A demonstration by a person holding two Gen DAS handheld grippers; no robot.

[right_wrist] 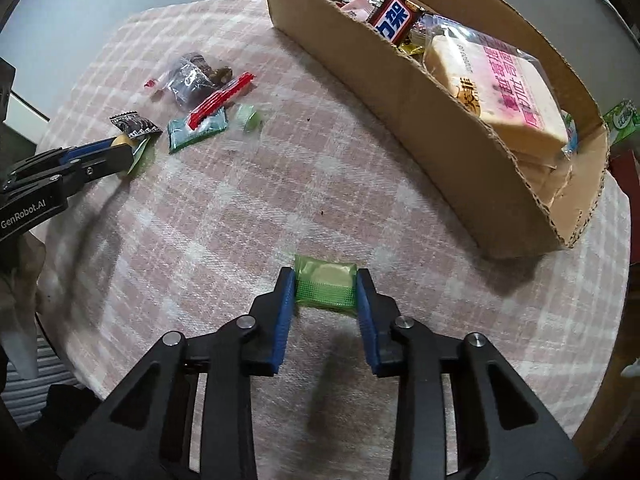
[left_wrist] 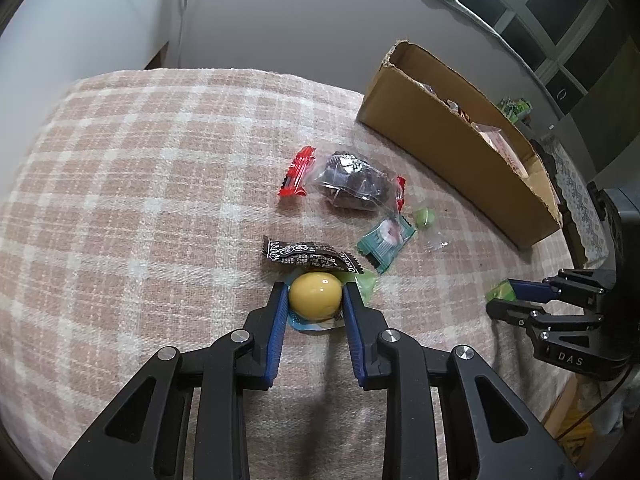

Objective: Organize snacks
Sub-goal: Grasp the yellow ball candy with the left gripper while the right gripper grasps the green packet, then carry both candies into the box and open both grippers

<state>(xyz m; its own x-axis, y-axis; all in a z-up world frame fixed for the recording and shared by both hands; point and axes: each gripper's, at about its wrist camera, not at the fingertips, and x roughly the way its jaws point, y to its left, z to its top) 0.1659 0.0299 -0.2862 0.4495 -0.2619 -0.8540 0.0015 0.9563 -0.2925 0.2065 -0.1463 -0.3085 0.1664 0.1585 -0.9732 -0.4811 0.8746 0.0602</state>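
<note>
My left gripper (left_wrist: 315,295) is shut on a round yellow wrapped snack (left_wrist: 315,295) low over the checked cloth; it also shows in the right wrist view (right_wrist: 122,141). My right gripper (right_wrist: 325,286) is shut on a small green packet (right_wrist: 325,286), seen from the left wrist view at the right (left_wrist: 500,291). A cardboard box (left_wrist: 452,148) holds several snacks, among them a pale cake pack (right_wrist: 500,92) and a red-and-blue bar (right_wrist: 394,20). Loose on the cloth lie a dark candy wrapper (left_wrist: 308,258), a teal packet (left_wrist: 384,242), a clear bag of dark pieces (left_wrist: 352,182) and a small green candy (left_wrist: 424,216).
The table has a pink and white checked cloth (left_wrist: 140,200). A red wrapper end (left_wrist: 298,172) lies left of the clear bag. The table edge falls away at the right (left_wrist: 560,360) and near left (right_wrist: 52,280). A wall stands behind.
</note>
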